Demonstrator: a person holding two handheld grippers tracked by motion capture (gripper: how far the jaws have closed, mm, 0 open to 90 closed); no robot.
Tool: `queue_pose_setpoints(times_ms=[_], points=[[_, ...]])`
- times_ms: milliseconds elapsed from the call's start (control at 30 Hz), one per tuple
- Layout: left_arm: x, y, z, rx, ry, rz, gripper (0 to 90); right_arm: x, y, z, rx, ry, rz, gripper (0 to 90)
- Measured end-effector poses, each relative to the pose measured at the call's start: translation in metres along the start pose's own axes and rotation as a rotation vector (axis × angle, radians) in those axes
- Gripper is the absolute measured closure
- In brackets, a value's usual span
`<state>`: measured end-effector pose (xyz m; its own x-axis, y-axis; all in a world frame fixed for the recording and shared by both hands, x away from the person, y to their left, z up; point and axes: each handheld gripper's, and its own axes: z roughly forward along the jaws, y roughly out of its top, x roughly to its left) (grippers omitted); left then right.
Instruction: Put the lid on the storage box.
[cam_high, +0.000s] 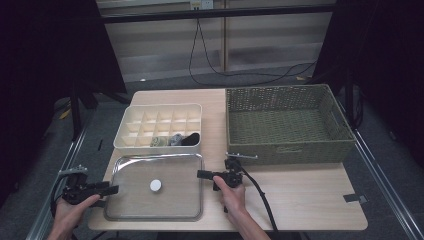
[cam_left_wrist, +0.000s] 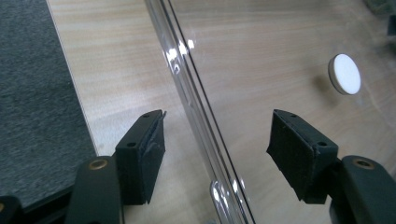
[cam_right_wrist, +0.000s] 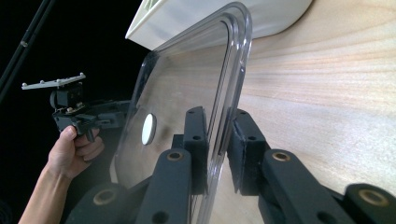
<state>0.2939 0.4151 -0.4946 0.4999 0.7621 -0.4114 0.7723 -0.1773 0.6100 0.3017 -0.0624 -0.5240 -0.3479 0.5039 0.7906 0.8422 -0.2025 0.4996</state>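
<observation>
Wooden bench (cam_high: 300, 200) in dim room, dark curtains behind. Clear lid (cam_high: 170, 200) with white knob (cam_high: 156, 185) lies flat on bench, between both claws. Left claw (cam_left_wrist: 217, 156) wide, pads clear of lid's left rim, which runs between them. Right claw (cam_right_wrist: 218, 140) narrow, clamped on lid's right rim. Beyond lid: cream divider box (cam_high: 145, 122). Beyond right claw: green woven basket (cam_high: 287, 147).

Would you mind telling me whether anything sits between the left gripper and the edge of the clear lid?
Nothing visible does. The left gripper is open with the clear lid's rim running between its pads, which stand apart from it.
</observation>
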Motion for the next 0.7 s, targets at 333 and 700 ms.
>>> queue_pose_setpoints(times_ms=[333, 700], points=[[-0.003, -0.005, 0.0, -0.004, -0.052, -0.019, 41.2, 0.006, 0.001, -0.003, -0.013, 0.001, -0.035, 78.8], [-0.003, -0.003, -0.004, -0.018, -0.079, -0.008, 56.5, 0.013, 0.004, -0.004, -0.017, -0.024, -0.075, 77.9]])
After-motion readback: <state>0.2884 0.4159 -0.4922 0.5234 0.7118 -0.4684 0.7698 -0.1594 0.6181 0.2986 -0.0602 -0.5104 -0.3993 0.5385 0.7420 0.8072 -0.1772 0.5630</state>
